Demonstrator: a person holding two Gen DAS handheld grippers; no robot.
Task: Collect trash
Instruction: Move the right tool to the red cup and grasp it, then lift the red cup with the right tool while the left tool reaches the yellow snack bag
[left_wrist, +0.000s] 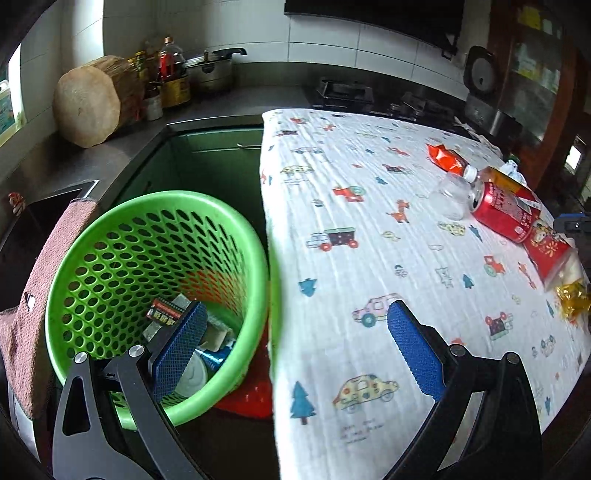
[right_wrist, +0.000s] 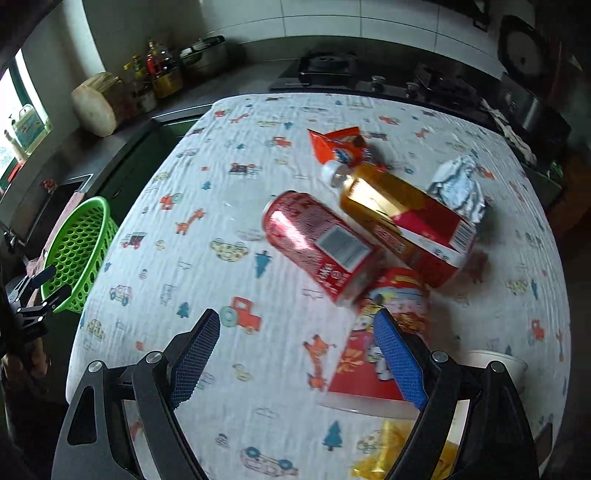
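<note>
A green mesh basket (left_wrist: 110, 266) stands left of the table and holds several pieces of trash (left_wrist: 173, 314). My left gripper (left_wrist: 295, 328) is open and empty, straddling the basket's rim and the table edge. On the patterned tablecloth (right_wrist: 207, 236) lie a red can (right_wrist: 317, 240), a tea bottle (right_wrist: 399, 218), an orange wrapper (right_wrist: 332, 146), a red snack bag (right_wrist: 373, 354), crumpled paper (right_wrist: 458, 184) and a gold wrapper (right_wrist: 391, 454). My right gripper (right_wrist: 295, 354) is open and empty, just short of the can. The basket also shows in the right wrist view (right_wrist: 77, 251).
A counter behind the table carries a wooden chopping block (left_wrist: 92, 99), oil bottles (left_wrist: 170, 74), a pot (left_wrist: 214, 70) and a stove (right_wrist: 325, 66). A pink towel (left_wrist: 48, 266) hangs by the sink left of the basket. A white cup (right_wrist: 495, 362) stands at my right.
</note>
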